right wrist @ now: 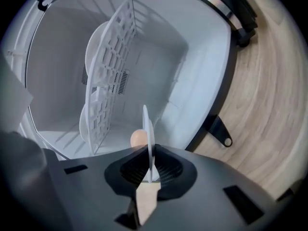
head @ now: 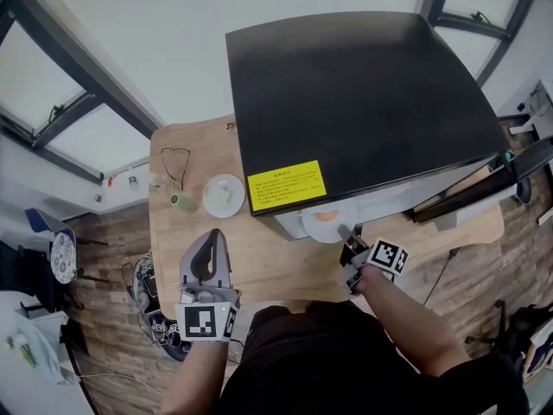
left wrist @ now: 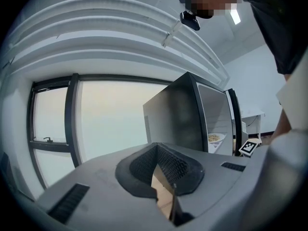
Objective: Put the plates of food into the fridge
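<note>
Wood table (head: 268, 262), fridge (head: 363, 93) open. My right gripper (right wrist: 149, 165) clenched on plate (right wrist: 147, 124) rim, plate partly inside; left gripper (left wrist: 159, 158) closed, empty; second plate (head: 224, 194) on table, probably next.

Head view: the black top of the fridge (head: 363, 102) covers its inside and the far half of the plate (head: 318, 225) at its mouth; the orange food (head: 326, 216) on it is too small to name. Print on the yellow label (head: 287, 185) is too small to read. A greenish thing (head: 181, 201) on the table (head: 259, 258) cannot be made out. Right gripper view: the plate shows edge-on only, its near rim buried between the clamped jaws of the right gripper (right wrist: 149, 166); dishes (right wrist: 94, 52) sit half hidden behind a shelf grid (right wrist: 113, 61). Left gripper view: the person's head (left wrist: 207, 1) is blurred out
</note>
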`<state>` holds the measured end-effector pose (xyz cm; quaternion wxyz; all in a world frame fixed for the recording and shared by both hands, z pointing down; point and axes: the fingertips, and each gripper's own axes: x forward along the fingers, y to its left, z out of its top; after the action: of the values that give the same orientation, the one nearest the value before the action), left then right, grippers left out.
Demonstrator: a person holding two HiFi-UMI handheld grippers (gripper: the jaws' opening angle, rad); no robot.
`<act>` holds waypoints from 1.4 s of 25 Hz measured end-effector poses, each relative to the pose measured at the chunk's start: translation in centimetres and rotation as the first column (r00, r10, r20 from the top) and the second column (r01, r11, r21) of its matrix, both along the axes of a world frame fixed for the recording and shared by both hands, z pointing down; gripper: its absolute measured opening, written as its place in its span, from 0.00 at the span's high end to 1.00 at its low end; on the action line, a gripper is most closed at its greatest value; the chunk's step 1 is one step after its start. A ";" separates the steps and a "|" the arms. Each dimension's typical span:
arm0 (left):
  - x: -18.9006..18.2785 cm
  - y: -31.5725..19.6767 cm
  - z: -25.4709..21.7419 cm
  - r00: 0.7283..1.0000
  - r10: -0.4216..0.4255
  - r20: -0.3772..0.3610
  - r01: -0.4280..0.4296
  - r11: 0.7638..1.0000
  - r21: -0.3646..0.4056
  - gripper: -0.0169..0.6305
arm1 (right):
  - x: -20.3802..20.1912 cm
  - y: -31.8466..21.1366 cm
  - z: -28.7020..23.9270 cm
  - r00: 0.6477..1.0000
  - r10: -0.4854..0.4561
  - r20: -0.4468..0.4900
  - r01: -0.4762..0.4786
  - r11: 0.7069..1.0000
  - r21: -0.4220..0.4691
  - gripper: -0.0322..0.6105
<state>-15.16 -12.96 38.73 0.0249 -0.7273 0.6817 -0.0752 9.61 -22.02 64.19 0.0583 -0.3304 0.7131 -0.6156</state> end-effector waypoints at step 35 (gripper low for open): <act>-5.4 2.5 -0.5 0.995 -0.089 0.046 0.090 0.995 -0.034 0.97 | -1.5 -5.9 2.4 0.600 -0.035 -0.799 0.309 0.931 0.192 0.65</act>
<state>-20.58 -10.42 38.20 0.0234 -0.6946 0.7114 -0.1046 8.15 -27.89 66.59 -0.2680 -0.4808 0.7824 -0.2912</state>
